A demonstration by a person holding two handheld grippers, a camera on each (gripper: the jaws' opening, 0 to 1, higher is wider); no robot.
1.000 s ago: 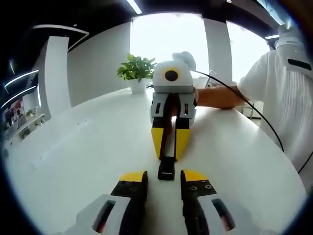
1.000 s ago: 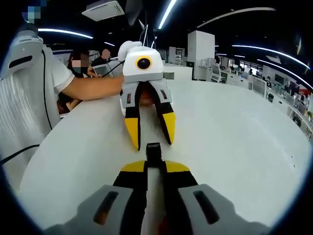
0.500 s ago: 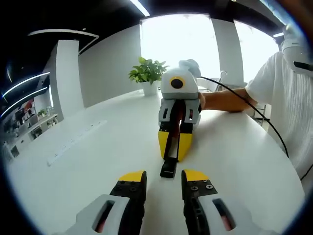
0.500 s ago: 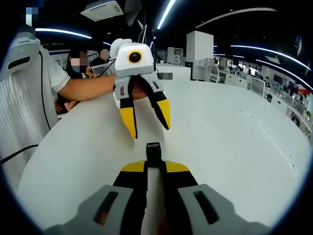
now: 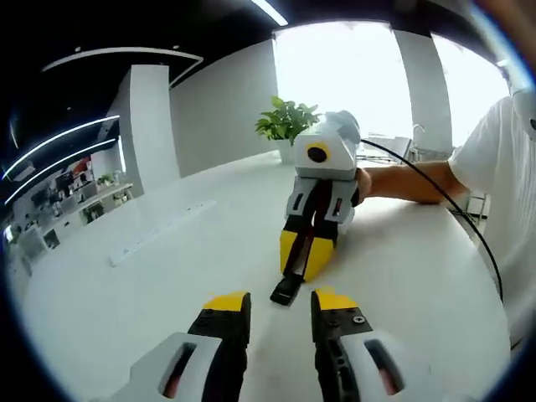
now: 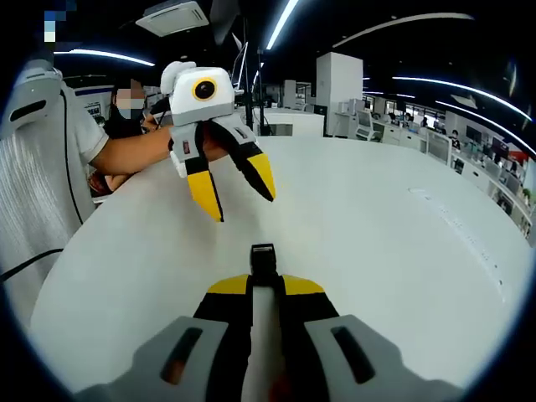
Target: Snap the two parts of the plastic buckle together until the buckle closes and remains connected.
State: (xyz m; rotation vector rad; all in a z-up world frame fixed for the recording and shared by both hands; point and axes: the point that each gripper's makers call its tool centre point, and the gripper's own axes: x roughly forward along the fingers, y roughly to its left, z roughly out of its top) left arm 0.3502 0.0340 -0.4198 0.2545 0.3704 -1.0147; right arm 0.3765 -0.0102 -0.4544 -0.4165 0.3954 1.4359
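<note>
Black plastic buckle (image 6: 263, 260), held end-on between the closed jaws of the right gripper (image 6: 266, 286), its free end projecting forward just above the white table (image 6: 402, 276). In the left gripper view the same buckle (image 5: 286, 288) protrudes from the yellow tips of the right gripper (image 5: 306, 255), low over the middle of the table (image 5: 134, 293) and well in from every edge. Whether the piece is one half or both halves already joined cannot be told at this size. The buckle appears small, light, rigid and smooth-faced; it is likely to pivot or slip if pinched at a tip, so the flat sides of the body seem the sound place to hold, leaving the mating end free. The left gripper (image 6: 230, 191) hangs apart from the buckle, raised off the table, its jaws spread and empty; its own view shows the yellow tips (image 5: 280, 302) parted, with the buckle just beyond them. A person's arm (image 6: 138, 149) reaches in behind it; a potted plant (image 5: 286, 124) stands at the table's far edge.
</note>
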